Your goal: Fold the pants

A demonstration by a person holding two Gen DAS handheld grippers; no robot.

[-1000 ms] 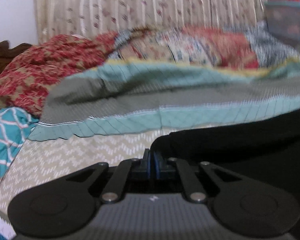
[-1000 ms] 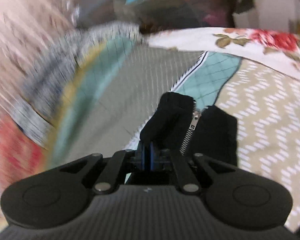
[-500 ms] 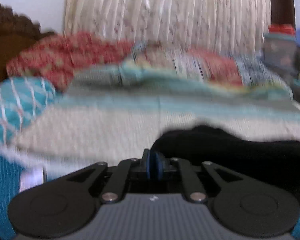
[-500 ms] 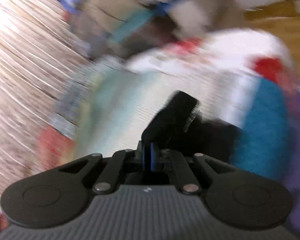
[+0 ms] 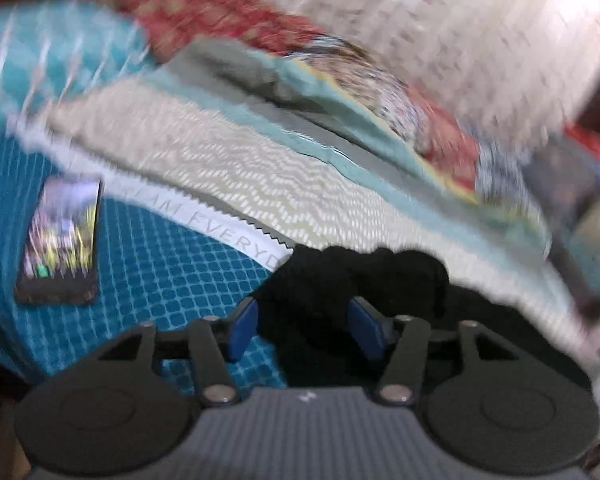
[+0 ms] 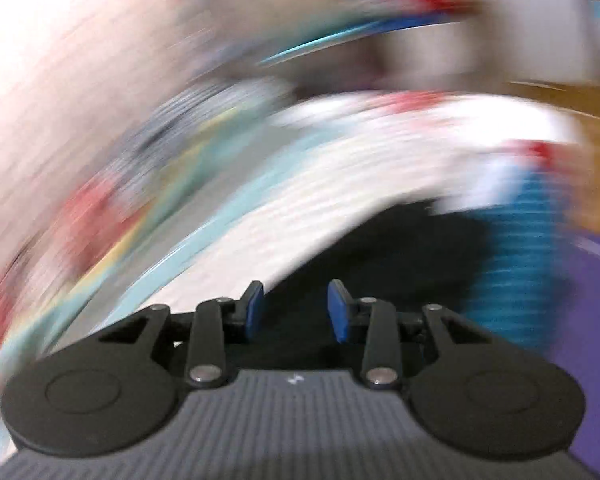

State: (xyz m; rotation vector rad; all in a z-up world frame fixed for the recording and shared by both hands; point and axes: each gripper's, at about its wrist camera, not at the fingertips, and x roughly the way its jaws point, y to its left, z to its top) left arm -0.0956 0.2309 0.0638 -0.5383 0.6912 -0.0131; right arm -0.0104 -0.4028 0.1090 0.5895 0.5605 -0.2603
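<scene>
Left wrist view: the left gripper (image 5: 303, 330) sits at the lower middle of the frame, its blue pads (image 5: 242, 330) spread apart. Its jaws have just been opening. The black pants (image 5: 360, 280) lie bunched between and just beyond the pads, in the lower centre, and run off to the lower right. Whether the cloth still brushes either pad cannot be told, but the pads do not squeeze it, so the pants are released. The pants rest on a beige zigzag sheet (image 5: 260, 168) that crosses the frame from upper left to lower right. Below it, at lower left, a blue checked cover (image 5: 160, 256) shows, with a phone (image 5: 60, 240) lying flat on it, screen lit, well apart from the pants. A teal pillow (image 5: 48, 60) fills the upper left, a red patterned quilt (image 5: 204, 12) the upper middle, and a pale curtain (image 5: 460, 32) the upper right. The whole frame is smeared.

Right wrist view: much more blurred. The right gripper (image 6: 296, 312) is at the lower middle, its blue pads (image 6: 254, 310) parted; its jaws too have just been opening. Black pants (image 6: 400, 248) lie as a dark mass between and past the pads, reaching right of centre. Nothing is pinched, so this gripper is released as well. The sheet (image 6: 300, 200) curves across the middle as a pale band; blue cover (image 6: 520, 260) shows at right.
</scene>
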